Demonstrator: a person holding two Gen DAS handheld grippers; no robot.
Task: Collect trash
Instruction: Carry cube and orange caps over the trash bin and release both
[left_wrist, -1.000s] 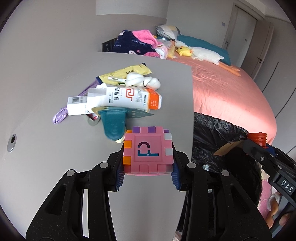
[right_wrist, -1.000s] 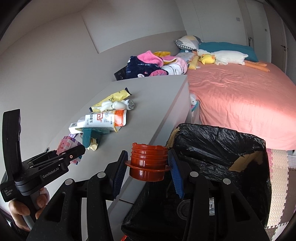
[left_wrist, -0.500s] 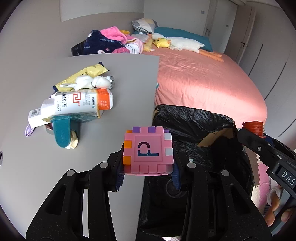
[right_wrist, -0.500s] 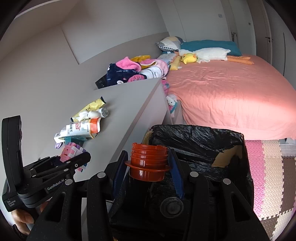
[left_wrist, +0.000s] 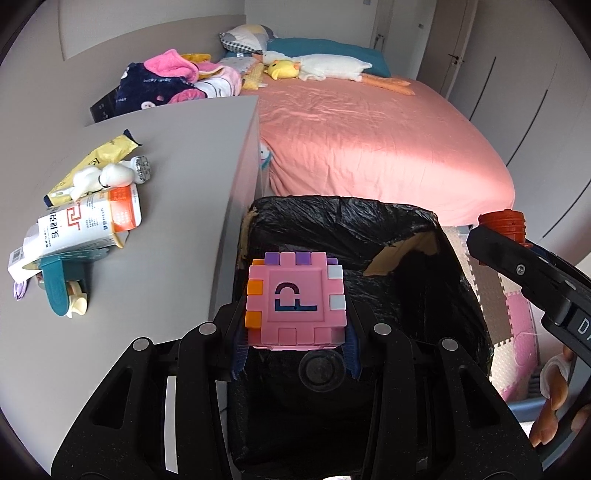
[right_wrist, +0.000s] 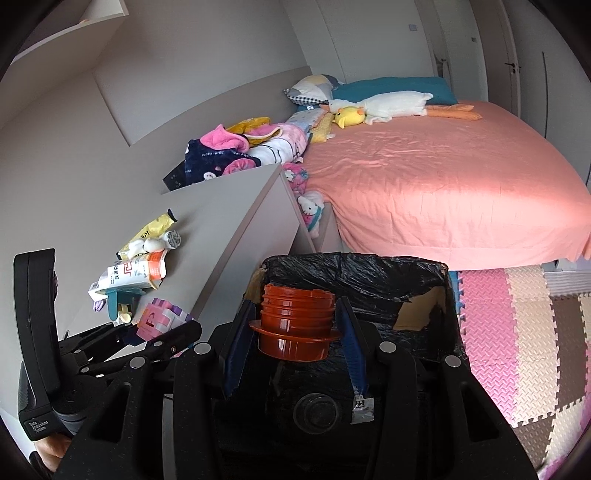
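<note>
The left gripper (left_wrist: 295, 347) is clamped on a pink block cube (left_wrist: 296, 302) with a letter P on top and little purple, orange and grey squares around its edge. The cube sits between the blue pads (left_wrist: 239, 349), one on each side, and it hangs over the near edge of the bin (left_wrist: 458, 280), which has a black bag (left_wrist: 332, 225) in it (the bag is torn in a spot, so brown card shows through). The right gripper (right_wrist: 293, 341) is clamped on a red-brown plastic cap (right_wrist: 295, 325) with ridges around it and a wide rim, and it is over the bin's mouth too. The bin stands just beside the grey table (left_wrist: 177, 192), between the table and the bed (left_wrist: 369, 147) with its pink sheet. More trash lies on the table: a white and orange box (left_wrist: 83, 221) on its side, a yellow wrapper (left_wrist: 96, 162) behind it, a small white toy (left_wrist: 101, 179) touching the wrapper, and a teal clip (left_wrist: 55, 295) under the near end of the box. A purple bit (left_wrist: 18, 290) peeks out at the far left. A heap of clothes (left_wrist: 173, 79) lies at the far end of the table, and a white goose toy (left_wrist: 328, 66) rests near the pillows.
</note>
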